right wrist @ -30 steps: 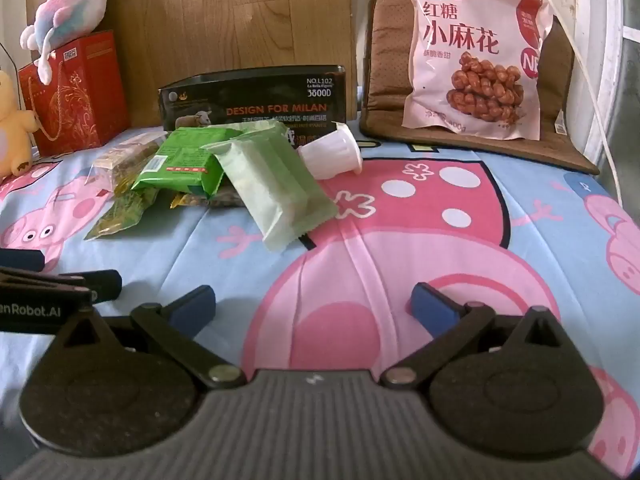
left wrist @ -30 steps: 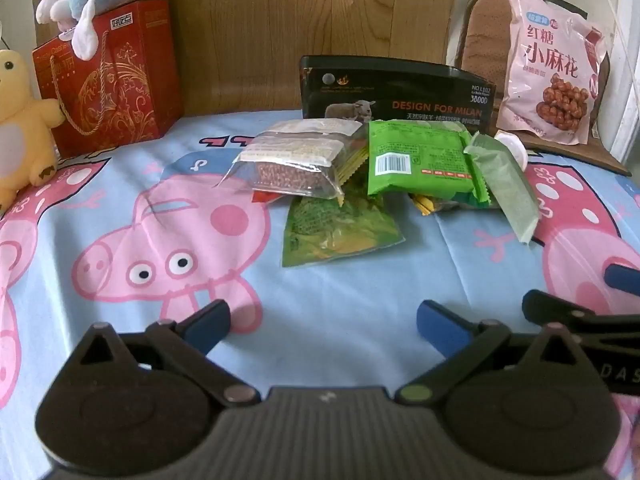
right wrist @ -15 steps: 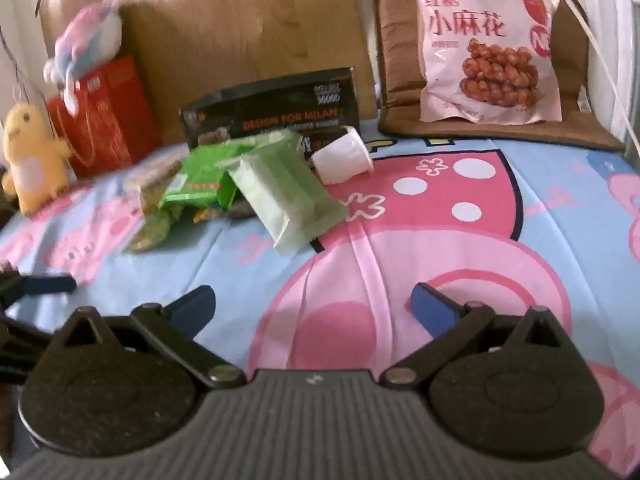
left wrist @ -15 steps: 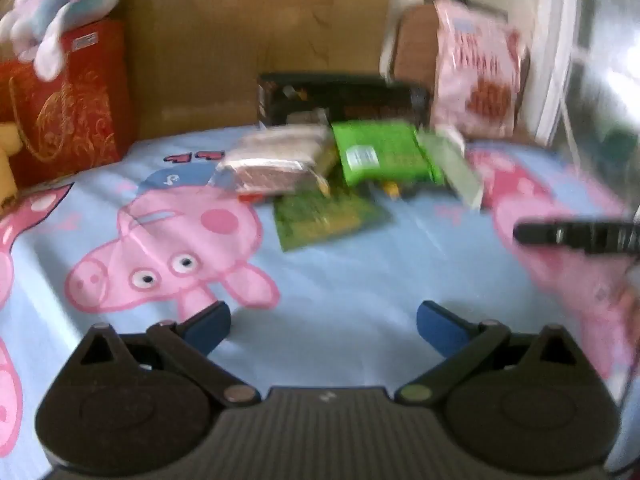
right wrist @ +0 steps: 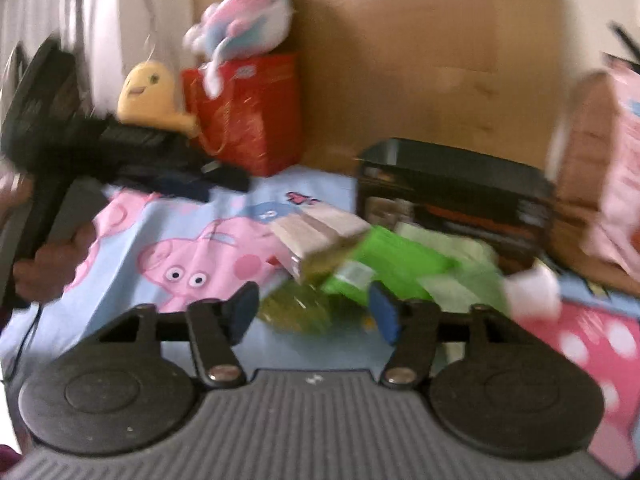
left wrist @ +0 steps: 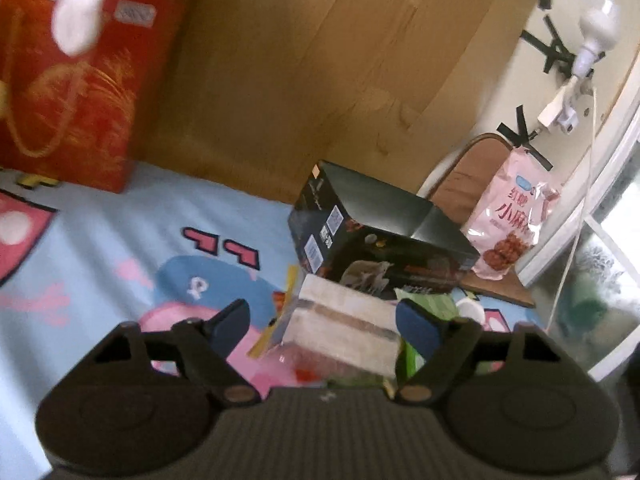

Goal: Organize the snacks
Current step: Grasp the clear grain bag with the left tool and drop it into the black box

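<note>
Left gripper (left wrist: 320,326) agape over clear-wrapped snack pack (left wrist: 344,328), seemingly not touching

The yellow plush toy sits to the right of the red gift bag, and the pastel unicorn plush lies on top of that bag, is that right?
Not quite. In the right wrist view the yellow plush toy sits to the left of the red gift bag, not the right. The pastel unicorn plush does lie on top of that bag.

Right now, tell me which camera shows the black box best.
The left wrist view. The black box is fairly sharp there, its top, end and printed front all visible. In the right wrist view the box is smeared by motion blur, with green packets in front of its base.
</note>
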The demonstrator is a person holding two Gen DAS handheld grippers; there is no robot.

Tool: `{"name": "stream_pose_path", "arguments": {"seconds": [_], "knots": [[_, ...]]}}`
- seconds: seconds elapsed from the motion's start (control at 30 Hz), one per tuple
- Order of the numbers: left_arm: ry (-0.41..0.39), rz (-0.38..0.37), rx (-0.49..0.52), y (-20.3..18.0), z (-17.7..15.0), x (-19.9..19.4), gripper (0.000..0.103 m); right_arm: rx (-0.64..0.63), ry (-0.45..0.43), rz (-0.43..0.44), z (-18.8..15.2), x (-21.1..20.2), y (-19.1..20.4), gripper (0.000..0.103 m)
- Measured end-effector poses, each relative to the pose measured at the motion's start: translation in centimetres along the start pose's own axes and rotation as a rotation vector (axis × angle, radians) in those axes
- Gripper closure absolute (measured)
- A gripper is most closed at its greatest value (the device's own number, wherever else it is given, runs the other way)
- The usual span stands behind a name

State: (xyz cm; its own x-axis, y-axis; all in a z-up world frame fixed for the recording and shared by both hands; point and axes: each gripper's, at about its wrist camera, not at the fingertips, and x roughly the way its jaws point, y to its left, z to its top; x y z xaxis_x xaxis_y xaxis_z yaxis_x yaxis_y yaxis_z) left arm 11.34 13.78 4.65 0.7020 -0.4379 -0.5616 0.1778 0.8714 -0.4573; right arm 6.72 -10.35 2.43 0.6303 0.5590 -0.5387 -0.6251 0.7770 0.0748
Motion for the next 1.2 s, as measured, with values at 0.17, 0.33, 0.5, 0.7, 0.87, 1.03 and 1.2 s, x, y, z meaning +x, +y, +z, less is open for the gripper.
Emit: {"name": "stream_pose_path", "arguments": {"seconds": [0.17,0.33,0.5,0.7,0.87,1.03,1.2], "knots": [[0.099,-0.03,-0.009,0.7,-0.1,4.0,0.041,-0.01,0.124,0.033,0.8,4.1,0.6,0.061],[0.098,-0.069,-0.066,1.5,-1.3,4.1,0.057,0.048,0.088,-0.019,0.9,5.2,-1.0,0.061],[0.04,-0.042,-0.07,0.0,-2.6,0.4,0.06,0.058,0.038,-0.019,0.4,4.1,-1.0,0.07],[-0.037,-0.071,-0.045,-2.7,-0.4,-2.2,0.06,0.016,-0.095,-0.011,0.8,0.3,0.2,0.07],[-0.05,-0.126,-0.016,-5.2,2.8,-0.1,0.06,0.029,-0.164,-0.06,3.0,-0.2,-1.5,0.07],[-0.035,-0.127,0.015,-7.2,5.9,5.0,0.06,0.105,-0.169,-0.117,4.4,1.2,-6.2,0.07],[0.002,-0.093,-0.011,-7.3,6.6,9.2,0.059,0.163,-0.133,-0.175,5.0,3.5,-9.5,0.067]]}}
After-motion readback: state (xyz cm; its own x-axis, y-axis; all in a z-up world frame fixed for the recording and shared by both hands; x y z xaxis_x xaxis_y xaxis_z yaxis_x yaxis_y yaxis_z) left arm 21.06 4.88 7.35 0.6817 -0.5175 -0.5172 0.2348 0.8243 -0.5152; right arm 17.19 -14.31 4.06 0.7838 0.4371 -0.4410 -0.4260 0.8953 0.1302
